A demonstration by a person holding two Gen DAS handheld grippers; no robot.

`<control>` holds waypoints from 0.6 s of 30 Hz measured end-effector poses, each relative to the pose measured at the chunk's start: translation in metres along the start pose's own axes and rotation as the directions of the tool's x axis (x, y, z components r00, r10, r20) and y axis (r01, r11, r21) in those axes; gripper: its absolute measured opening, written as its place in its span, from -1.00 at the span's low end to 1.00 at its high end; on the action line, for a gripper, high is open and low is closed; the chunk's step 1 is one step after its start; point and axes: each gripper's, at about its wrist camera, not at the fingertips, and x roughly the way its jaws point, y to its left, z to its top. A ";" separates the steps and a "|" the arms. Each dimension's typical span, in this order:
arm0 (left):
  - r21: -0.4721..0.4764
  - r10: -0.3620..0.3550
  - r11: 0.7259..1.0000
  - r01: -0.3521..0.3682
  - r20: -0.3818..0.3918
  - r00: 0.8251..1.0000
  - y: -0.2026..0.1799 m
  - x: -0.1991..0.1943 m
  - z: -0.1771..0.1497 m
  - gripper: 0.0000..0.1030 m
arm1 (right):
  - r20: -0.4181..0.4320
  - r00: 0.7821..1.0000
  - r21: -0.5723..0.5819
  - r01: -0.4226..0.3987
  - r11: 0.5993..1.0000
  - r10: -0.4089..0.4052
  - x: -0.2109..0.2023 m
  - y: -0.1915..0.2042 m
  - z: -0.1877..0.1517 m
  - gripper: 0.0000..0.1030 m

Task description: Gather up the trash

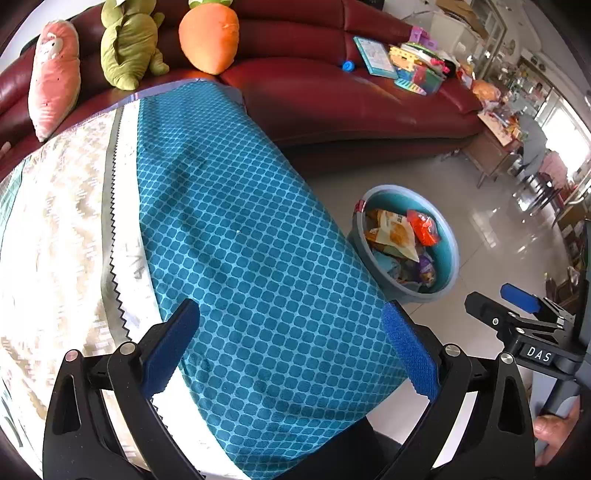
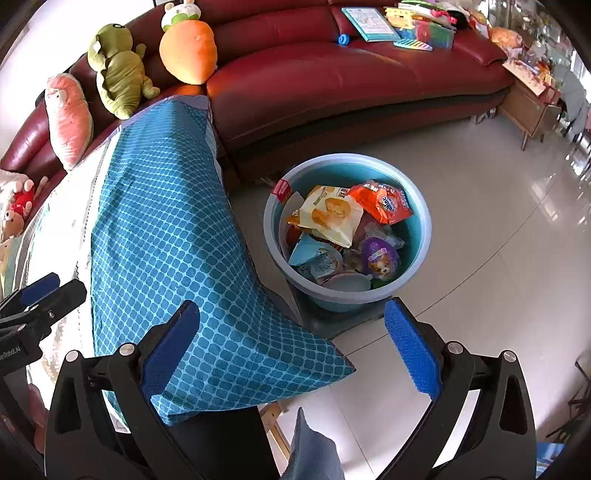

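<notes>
Plush toys line the far left of the red sofa (image 2: pixel 351 81): pink pillow toy (image 2: pixel 70 118), green frog (image 2: pixel 118 70), orange carrot (image 2: pixel 188 51), all leaning on the backrest. In front of them, the teal patterned cloth (image 1: pixel 240 240) drapes the table, its right edge hanging toward the floor and its near corner drooping in the right wrist view. Left gripper (image 1: pixel 288 347) hovers over that cloth near its near edge, jaws spread wide, nothing between the blue pads. Moving right, right gripper (image 2: pixel 291 347) hangs past the cloth's right edge, above the tiled floor (image 2: pixel 498 240), jaws also spread wide and empty. Just beyond it, beside the cloth's right edge, sits the blue bucket (image 2: pixel 421 236) on the floor, and the trash is in there: a yellow-white snack bag (image 2: pixel 328 218) on top, an orange wrapper (image 2: pixel 384 201) toward the far right rim, a purple egg-shaped pack (image 2: pixel 380 256) lower right. Farther right on the sofa seat lie a book (image 2: pixel 369 18) and colourful toys (image 2: pixel 424 29).
</notes>
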 end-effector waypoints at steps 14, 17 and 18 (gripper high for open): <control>0.018 0.062 0.998 -0.062 0.006 0.998 -0.001 0.013 -0.003 0.92 | -0.010 1.000 0.026 -0.004 1.000 0.004 0.016 -0.007 0.003 0.87; 0.018 0.070 0.997 -0.070 0.000 0.998 -0.001 0.017 -0.003 0.92 | -0.013 1.000 0.031 -0.007 1.000 0.007 0.019 -0.008 0.004 0.87; 0.018 0.074 0.997 -0.074 -0.002 0.997 -0.001 0.018 -0.004 0.92 | -0.014 1.000 0.032 -0.007 0.999 0.008 0.020 -0.009 0.004 0.87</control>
